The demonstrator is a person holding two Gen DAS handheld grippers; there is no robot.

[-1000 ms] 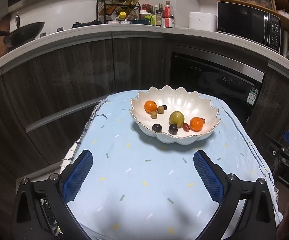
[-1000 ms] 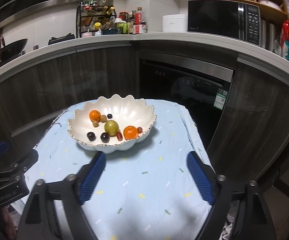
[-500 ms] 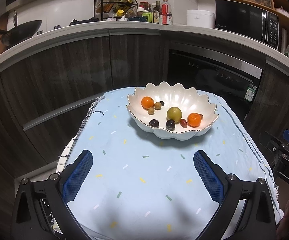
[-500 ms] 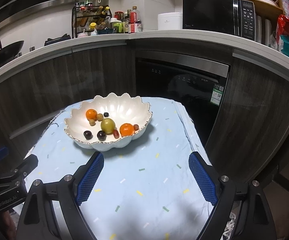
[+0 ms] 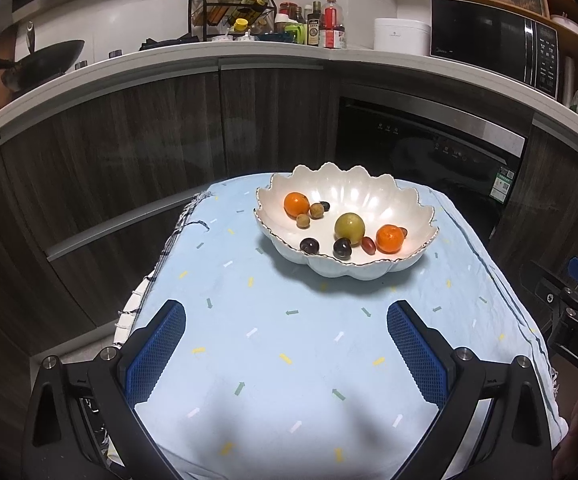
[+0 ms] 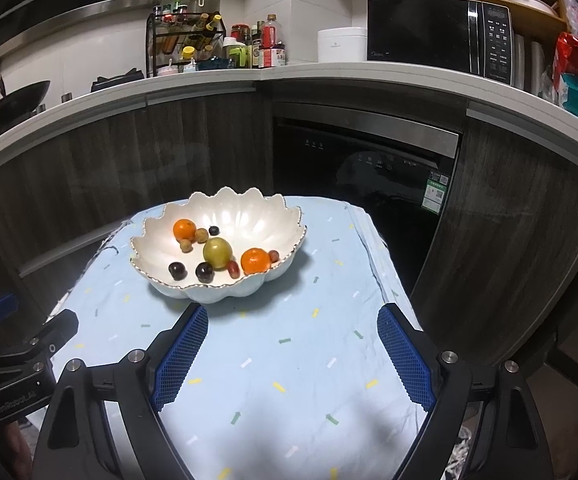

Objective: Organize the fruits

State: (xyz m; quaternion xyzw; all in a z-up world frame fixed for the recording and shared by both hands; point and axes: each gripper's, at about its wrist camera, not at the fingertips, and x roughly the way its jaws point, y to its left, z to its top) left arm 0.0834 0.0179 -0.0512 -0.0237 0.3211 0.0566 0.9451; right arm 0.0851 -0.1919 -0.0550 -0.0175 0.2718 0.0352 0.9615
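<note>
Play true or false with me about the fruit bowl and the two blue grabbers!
1. All the fruit sits inside the white bowl. True.
2. The bowl holds three oranges. False: there are two, a left orange and a right orange.
3. The left gripper is squeezing a fruit. False: its jaws stand wide open, with only the blue tablecloth between them.
4. The green fruit lies between the two oranges. True.
5. The right gripper is open and holds nothing. True.
</note>
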